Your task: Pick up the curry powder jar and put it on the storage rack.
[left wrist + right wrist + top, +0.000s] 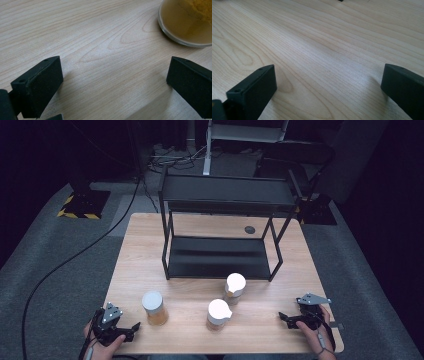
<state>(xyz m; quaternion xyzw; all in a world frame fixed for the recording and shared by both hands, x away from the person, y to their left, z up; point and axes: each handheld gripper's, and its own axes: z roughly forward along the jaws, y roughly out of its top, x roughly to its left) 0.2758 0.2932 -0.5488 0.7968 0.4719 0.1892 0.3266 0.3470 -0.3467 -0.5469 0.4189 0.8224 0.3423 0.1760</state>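
Note:
Three glass jars with white lids and orange-yellow contents stand on the wooden table [150, 250]: one at the front left [154, 307], one at the front middle [218, 314], one just behind it [235, 287]. My left gripper [131, 330] rests at the front left corner, pointing right toward the left jar. It is open, with bare wood between its pads [115, 72], and that jar's base [185, 25] shows at the upper right. My right gripper [284, 319] lies at the front right, pointing left, open over bare wood [328, 75].
A black two-tier metal rack [225, 195] stands across the back half of the table, its lower shelf [215, 257] just behind the jars. A small dark round disc [249, 229] sits in the tabletop behind it. Grey carpet and cables [60, 265] surround the table.

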